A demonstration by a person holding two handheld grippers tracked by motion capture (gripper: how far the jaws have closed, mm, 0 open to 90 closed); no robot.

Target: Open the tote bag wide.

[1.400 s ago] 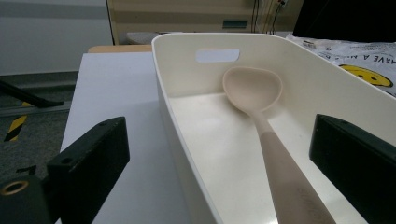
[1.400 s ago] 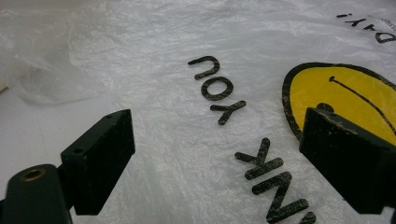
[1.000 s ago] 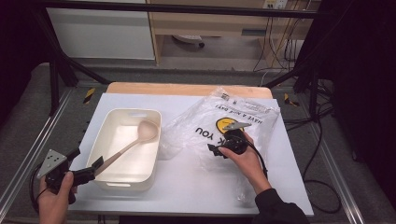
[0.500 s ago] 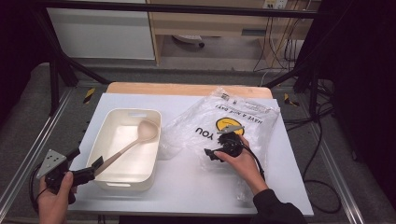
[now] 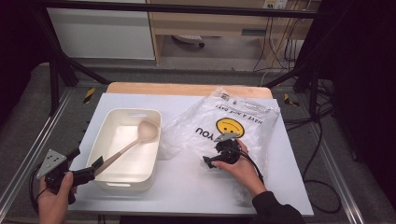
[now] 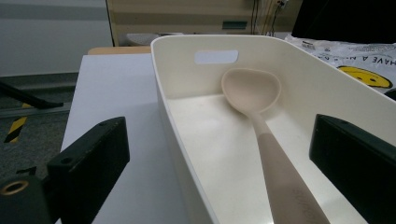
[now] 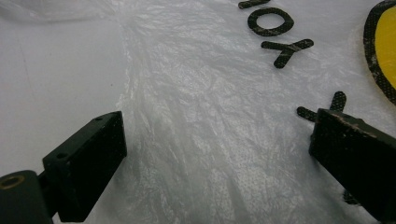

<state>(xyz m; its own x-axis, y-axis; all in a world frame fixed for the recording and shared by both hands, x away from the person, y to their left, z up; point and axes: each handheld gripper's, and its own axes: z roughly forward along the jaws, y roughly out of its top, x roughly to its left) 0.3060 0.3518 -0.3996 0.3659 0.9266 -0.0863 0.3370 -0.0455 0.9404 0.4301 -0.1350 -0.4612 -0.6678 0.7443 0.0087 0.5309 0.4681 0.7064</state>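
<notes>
table [image 5: 187, 186]: white top, carries everything; wooden strip along far edge
bag [image 5: 233, 128]: clear plastic, smiley print, lying flat and crumpled on right half of table, near edge touching tub's right side
tub [image 5: 105, 147]: cream plastic, rectangular, on left half of table, handle slot in far wall [image 6: 216, 57]
spoon [image 5: 140, 137]: beige, inside tub, bowl resting toward far right corner, handle slanting out over near left rim toward left gripper
left gripper [image 5: 91, 170]: held at near left table corner, aimed into tub; jaws spread wide, nothing between them but spoon handle [image 6: 280, 177] running up the gap, no contact seen
right gripper [image 5: 217, 161]: low over bag near printed letters; jaws wide apart [image 7: 219, 154], film below, nothing pinched
step, judged: left lining up on spoon handle, right about to pin or pinch bag
risk 1: left jaws closing too far down handle, spoon likely to tip or swing, knocking tub wall
risk 2: tub light, could slide if handle dragged against rim
risk 3: thin film slippery, right jaws may pinch a single layer or slip off, bag not opening
risk 4: bag edge against tub, could snag when tub or spoon moves
</notes>
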